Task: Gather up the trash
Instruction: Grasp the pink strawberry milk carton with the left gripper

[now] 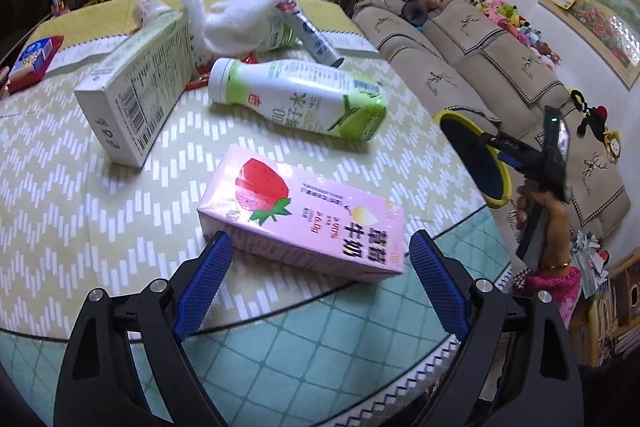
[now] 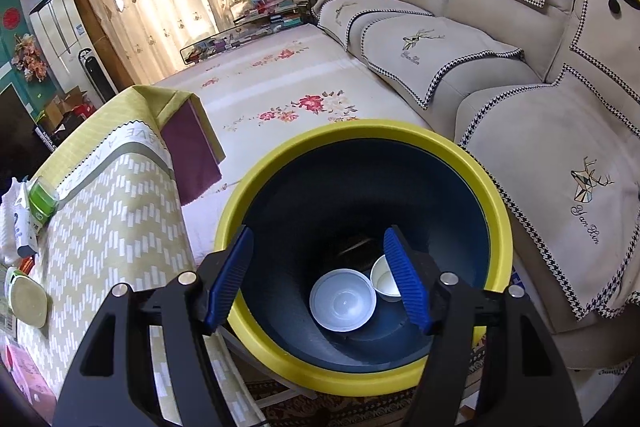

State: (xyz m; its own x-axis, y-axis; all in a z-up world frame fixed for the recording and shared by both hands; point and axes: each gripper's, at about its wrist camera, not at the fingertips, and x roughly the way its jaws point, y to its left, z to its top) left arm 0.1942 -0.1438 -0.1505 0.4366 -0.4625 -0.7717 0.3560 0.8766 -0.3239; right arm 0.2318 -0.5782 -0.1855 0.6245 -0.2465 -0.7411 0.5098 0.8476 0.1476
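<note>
The left gripper (image 1: 320, 259) hangs over the near edge of the table covered in a yellow-green chevron cloth (image 1: 60, 163), its blue-padded jaws spread wide, one to each side of the near long face of a pink strawberry-milk carton (image 1: 300, 215) — neither pad presses on it. The carton lies flat on its broad side, its long axis running from far left to near right across the table; the printed strawberry sits at the far-left end and the large characters at the near-right end. Behind it a white-and-green plastic bottle (image 1: 296, 95) lies on its side, its long axis left to right, white cap end to the left and base to the right. Left of the bottle stands a pale green-and-white rectangular carton (image 1: 136, 87), tipped on a long edge, barcode face toward the camera, its long axis running from near to far. Farther back is a crumpled white cloth (image 1: 232, 15). Off the right edge of the table, the right gripper (image 2: 320, 275) is held above a round bin with a yellow rim and dark blue inside (image 2: 496, 211); its jaws stand open with nothing between them. Down in the bin lie a clear plastic lid (image 2: 343, 301) and a small white cup (image 2: 384, 279).
</note>
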